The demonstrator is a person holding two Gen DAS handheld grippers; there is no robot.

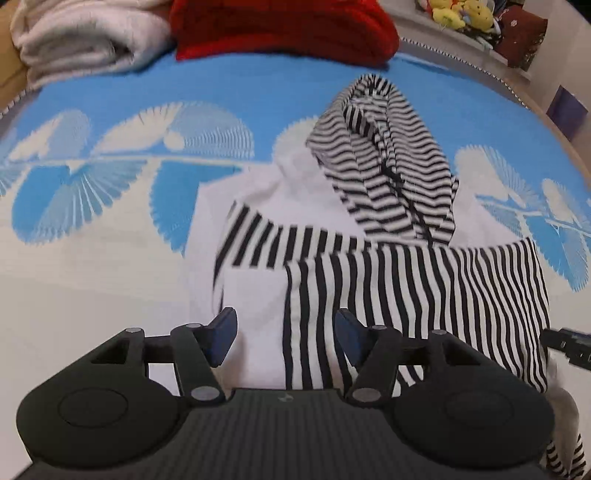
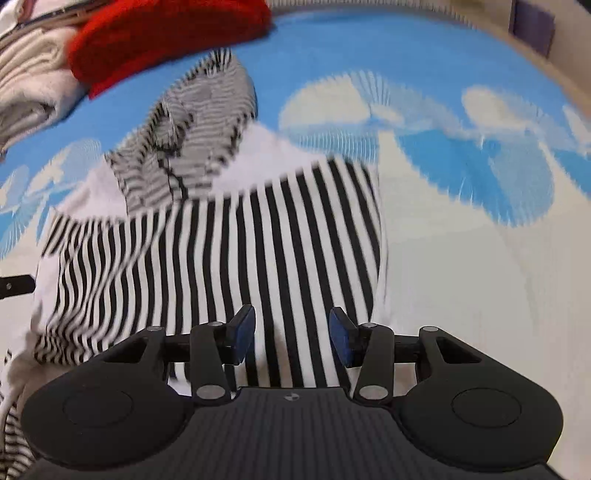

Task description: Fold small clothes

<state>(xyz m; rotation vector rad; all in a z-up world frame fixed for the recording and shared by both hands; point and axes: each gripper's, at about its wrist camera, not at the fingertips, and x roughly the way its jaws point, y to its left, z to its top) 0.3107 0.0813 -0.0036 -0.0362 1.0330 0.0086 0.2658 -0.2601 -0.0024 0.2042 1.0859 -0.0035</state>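
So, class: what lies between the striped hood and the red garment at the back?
In the left wrist view, only a bare strip of the blue patterned sheet separates the striped hood from the red garment.

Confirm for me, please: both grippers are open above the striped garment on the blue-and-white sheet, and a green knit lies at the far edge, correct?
Nearly: the knit is red, not green, as the left wrist view shows. The left gripper and right gripper are open above the striped garment on the sheet.
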